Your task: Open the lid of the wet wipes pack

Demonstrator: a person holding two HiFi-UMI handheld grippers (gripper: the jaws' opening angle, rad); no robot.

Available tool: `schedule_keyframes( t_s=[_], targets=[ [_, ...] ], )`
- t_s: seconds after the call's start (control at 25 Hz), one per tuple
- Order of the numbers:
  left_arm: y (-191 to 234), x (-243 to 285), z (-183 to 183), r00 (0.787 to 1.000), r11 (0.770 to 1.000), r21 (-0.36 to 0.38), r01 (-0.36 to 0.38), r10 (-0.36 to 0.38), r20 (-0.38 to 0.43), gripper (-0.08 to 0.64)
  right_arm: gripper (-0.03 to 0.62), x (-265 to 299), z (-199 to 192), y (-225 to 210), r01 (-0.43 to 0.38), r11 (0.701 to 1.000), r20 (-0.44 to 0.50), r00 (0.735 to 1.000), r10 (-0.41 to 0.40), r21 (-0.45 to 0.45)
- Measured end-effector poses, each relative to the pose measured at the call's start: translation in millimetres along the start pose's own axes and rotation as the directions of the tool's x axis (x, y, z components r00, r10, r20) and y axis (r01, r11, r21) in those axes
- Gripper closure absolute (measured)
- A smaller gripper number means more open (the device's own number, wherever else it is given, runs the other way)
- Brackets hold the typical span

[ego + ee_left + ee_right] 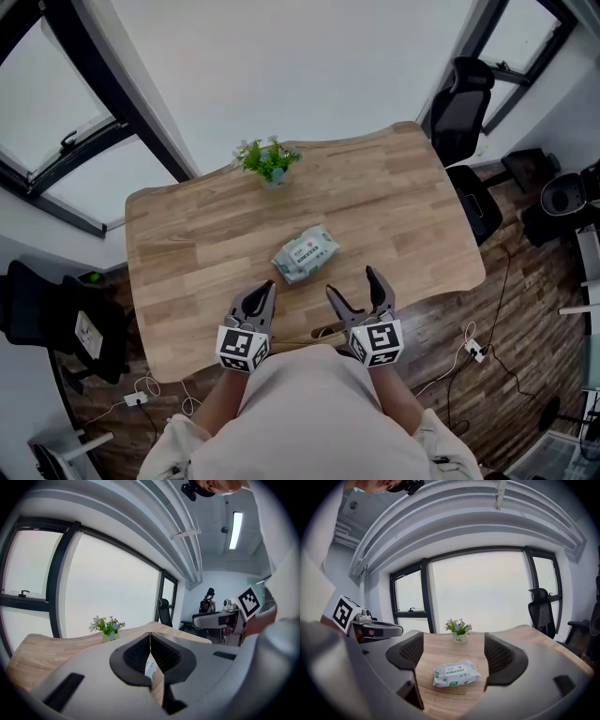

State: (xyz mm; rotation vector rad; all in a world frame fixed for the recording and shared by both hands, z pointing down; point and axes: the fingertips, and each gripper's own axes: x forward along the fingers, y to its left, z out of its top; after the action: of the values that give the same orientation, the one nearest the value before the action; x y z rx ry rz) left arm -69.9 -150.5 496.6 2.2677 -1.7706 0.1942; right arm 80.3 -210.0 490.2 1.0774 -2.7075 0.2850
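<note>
Looked down on a pale wooden table (187,244) with a wavy far edge, set on dark plank flooring (525,309) beside big black-framed windows (56,141). Noted a black office chair (464,103) by the far right corner and a small potted plant (269,161) near the far edge. Found the wet wipes pack (305,253) lying flat near the table's middle, angled, soft and white with green print, lid seemingly down. Kept the left gripper (267,287) pressed together on nothing and the right gripper (351,280) spread wide, both at the near edge, short of the pack.
</note>
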Motion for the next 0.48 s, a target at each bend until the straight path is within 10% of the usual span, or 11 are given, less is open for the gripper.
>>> schedule_keyframes(
  t_s=[0.48],
  targets=[
    [5, 21, -22, 0.997, 1.000, 0.007, 0.026, -0.026, -0.068, 0.538, 0.199, 26, -22, -6, -0.020, 0.999, -0.074, 0.997, 0.017, -0.032]
  ],
)
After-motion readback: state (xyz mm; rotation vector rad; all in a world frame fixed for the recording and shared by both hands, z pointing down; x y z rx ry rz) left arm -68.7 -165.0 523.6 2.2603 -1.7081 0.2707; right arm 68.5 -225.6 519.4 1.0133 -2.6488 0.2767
